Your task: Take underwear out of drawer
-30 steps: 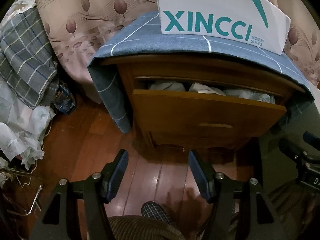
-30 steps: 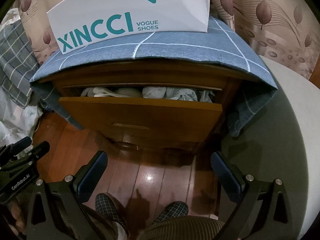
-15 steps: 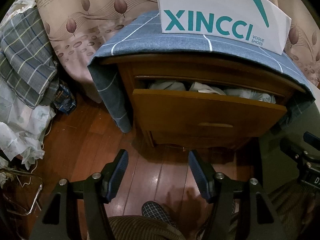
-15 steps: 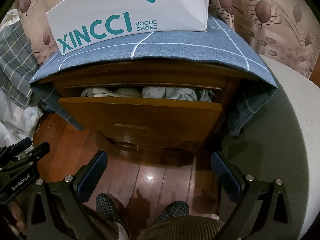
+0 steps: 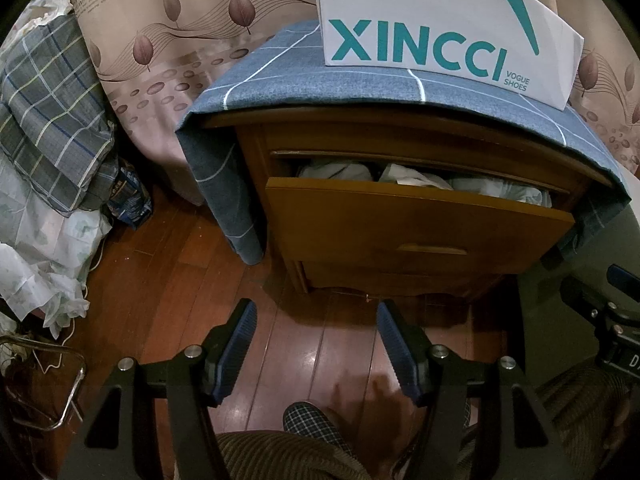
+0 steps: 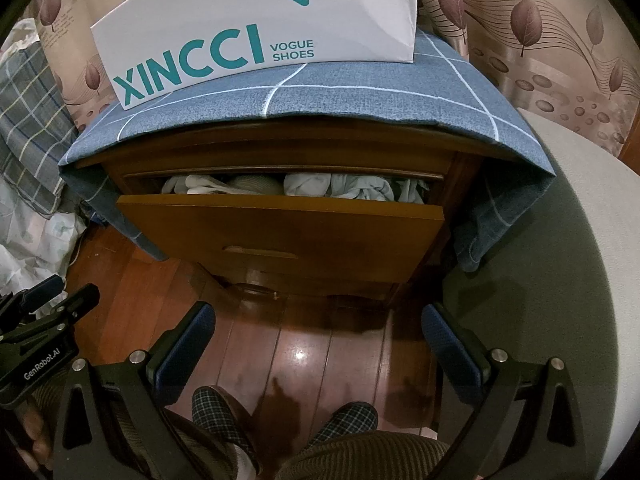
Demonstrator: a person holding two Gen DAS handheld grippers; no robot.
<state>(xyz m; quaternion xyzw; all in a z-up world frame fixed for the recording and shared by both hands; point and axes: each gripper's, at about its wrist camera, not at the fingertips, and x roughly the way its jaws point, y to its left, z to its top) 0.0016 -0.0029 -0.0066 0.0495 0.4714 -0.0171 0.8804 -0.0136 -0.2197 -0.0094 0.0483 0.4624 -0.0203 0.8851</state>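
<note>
A wooden nightstand's top drawer [image 5: 416,228] [image 6: 280,232] stands partly pulled out. Pale, crumpled underwear [image 5: 420,180] [image 6: 344,188] fills it and shows above the drawer front. My left gripper [image 5: 316,312] is open and empty, low over the wood floor in front of the drawer. My right gripper [image 6: 318,314] is open wider and empty, also low and short of the drawer. The right gripper shows at the right edge of the left wrist view [image 5: 616,300]; the left gripper shows at the left edge of the right wrist view [image 6: 48,312].
A blue checked cloth [image 5: 280,68] [image 6: 360,92] drapes the nightstand, with a white XINCCI shoe box [image 5: 440,28] [image 6: 260,28] on top. Plaid fabric and white bags [image 5: 44,140] pile at left. A grey-white bed edge [image 6: 560,240] lies at right. Slippered feet [image 6: 352,420] stand below.
</note>
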